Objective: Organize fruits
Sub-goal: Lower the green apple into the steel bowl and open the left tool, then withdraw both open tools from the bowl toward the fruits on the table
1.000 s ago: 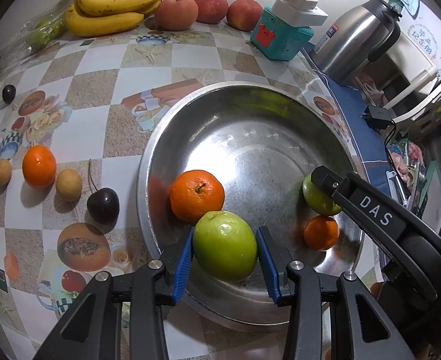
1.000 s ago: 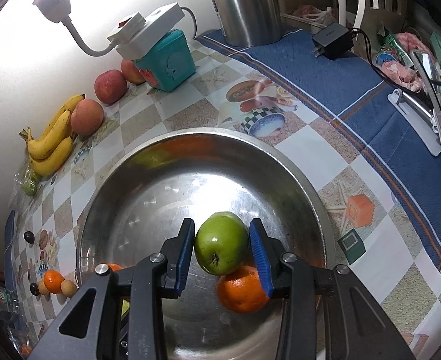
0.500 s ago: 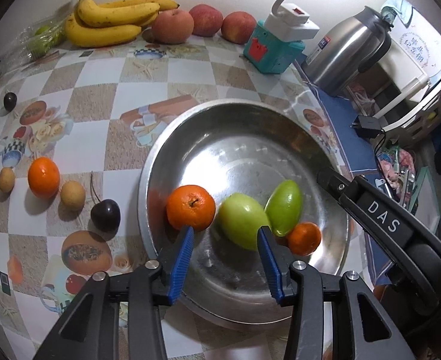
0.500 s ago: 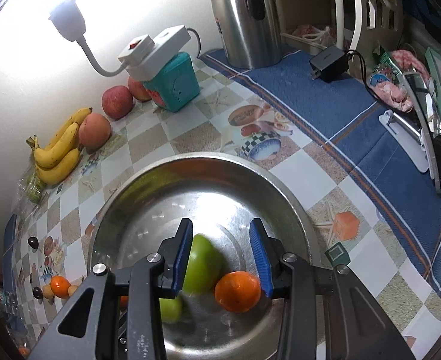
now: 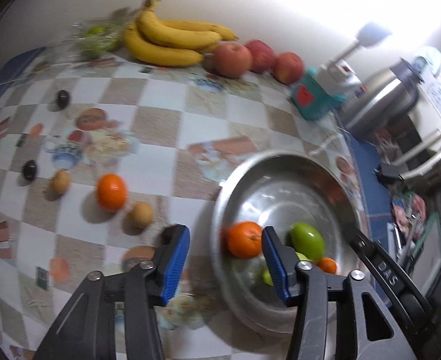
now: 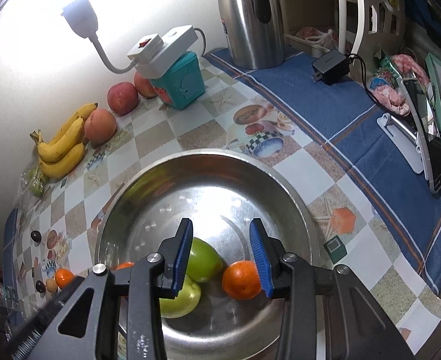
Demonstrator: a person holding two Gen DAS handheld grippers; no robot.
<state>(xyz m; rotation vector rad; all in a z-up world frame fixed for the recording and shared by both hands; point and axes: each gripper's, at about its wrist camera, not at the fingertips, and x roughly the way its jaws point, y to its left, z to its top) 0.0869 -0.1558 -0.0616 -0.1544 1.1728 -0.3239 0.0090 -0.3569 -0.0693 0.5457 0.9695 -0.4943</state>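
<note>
The steel bowl (image 6: pixel 286 186) near the table's front edge contains two green apples (image 6: pixel 204 259) and two oranges (image 6: pixel 241 279). Left gripper (image 5: pixel 225 258): jaws opening, empty. Right gripper (image 6: pixel 220 255): released, empty, marked "DAS"

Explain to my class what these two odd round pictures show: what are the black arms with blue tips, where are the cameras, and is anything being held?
Each picture comes from a fisheye camera on a hand-held gripper, looking along its two fingers; there is no robot. The left gripper is opening over the rim of the metal bowl, with nothing gripped. The right gripper hangs open above the bowl, also holding nothing. Inside lie two green apples and two oranges. On the checked tablecloth wait bananas, red apples, another orange and small fruits.
</note>
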